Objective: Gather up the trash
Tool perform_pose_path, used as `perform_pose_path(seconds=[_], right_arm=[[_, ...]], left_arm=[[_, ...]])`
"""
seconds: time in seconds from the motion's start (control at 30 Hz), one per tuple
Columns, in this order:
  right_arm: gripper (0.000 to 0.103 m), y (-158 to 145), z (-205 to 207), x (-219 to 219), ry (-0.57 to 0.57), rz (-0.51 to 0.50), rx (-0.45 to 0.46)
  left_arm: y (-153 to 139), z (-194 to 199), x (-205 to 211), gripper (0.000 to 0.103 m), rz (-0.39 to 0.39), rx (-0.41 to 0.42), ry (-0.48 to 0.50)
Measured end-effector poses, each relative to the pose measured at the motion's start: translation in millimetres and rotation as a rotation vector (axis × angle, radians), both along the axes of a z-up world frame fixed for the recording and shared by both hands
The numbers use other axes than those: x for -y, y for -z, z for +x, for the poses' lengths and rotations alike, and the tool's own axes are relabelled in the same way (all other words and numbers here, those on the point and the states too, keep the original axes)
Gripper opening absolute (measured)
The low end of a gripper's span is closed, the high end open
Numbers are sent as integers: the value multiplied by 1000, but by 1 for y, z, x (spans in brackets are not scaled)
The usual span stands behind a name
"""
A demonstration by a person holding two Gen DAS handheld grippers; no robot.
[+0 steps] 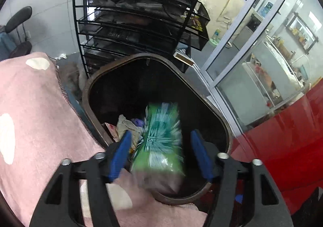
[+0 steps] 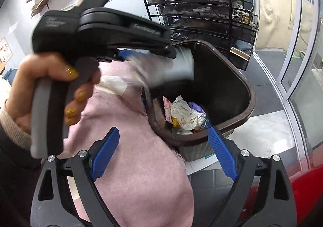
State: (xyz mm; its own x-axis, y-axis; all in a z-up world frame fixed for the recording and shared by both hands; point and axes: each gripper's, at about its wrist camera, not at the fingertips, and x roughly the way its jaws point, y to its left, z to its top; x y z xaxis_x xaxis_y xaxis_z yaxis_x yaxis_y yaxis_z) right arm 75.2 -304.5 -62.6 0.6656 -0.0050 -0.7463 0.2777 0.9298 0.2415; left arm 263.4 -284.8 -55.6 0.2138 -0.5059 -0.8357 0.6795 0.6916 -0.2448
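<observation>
The left gripper (image 1: 160, 153) hangs above the open mouth of the dark brown trash bin (image 1: 214, 106). Its blue fingers (image 1: 121, 156) are spread wide. A green and white packet (image 1: 161, 138) appears between them, motion-blurred. The packet lies closer to the left finger than to the right one, with a clear gap on the right side. Whether the left finger touches the packet cannot be told from the blur. The packet's long axis runs roughly in line with the fingers, from the gripper body outward into the bin. Its far end points toward the bin interior. Its near end fades into a grey-pink smear above the bin's near rim.

In the right wrist view, the same packet shows as a grey, streaked shape (image 2: 171, 67) at the tip of the left gripper (image 2: 173, 53), over the bin's rim (image 2: 250, 101). The person's left hand (image 2: 50, 83) grips the handle.

The right gripper (image 2: 163, 158) is wide open and holds nothing. It sits over a pink blanket (image 2: 131, 166) beside the bin.

Inside the bin lie crumpled white paper (image 2: 183, 112), a purple scrap (image 2: 195, 107) and other mixed wrappers. A black wire rack (image 1: 133, 15) stands behind the bin. A red surface (image 1: 282, 156) lies at its right.
</observation>
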Motion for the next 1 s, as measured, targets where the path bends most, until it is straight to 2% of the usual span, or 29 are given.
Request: perform_pose_path(seconds=[0.1, 0.17, 0.3, 0.4, 0.53, 0.7, 0.87, 1.0], right_arm=[[89, -3, -5, -2, -8, -3, 11], [90, -4, -6, -2, -7, -2, 22], [90, -2, -5, -1, 1, 2, 32], [90, -2, -1, -2, 9, -12, 33], [90, -8, -5, -8, 22, -63, 64], [93, -22, -13, -25, 10, -144, 134], [94, -39, -24, -51, -30, -215, 213], [96, -52, -35, -71, -59, -249, 286]], left_arm=[[-4, 0, -11, 77, -38, -9, -37], [-10, -1, -24, 79, -58, 14, -82], [-27, -23, -64, 92, -95, 164, -179], [-37, -42, -97, 97, -95, 270, -249], [-50, -70, -141, 98, -96, 374, -315], [-64, -103, -188, 98, -134, 478, -423], [-71, -134, -218, 98, -87, 579, -512], [-69, -154, -242, 98, -63, 605, -588]])
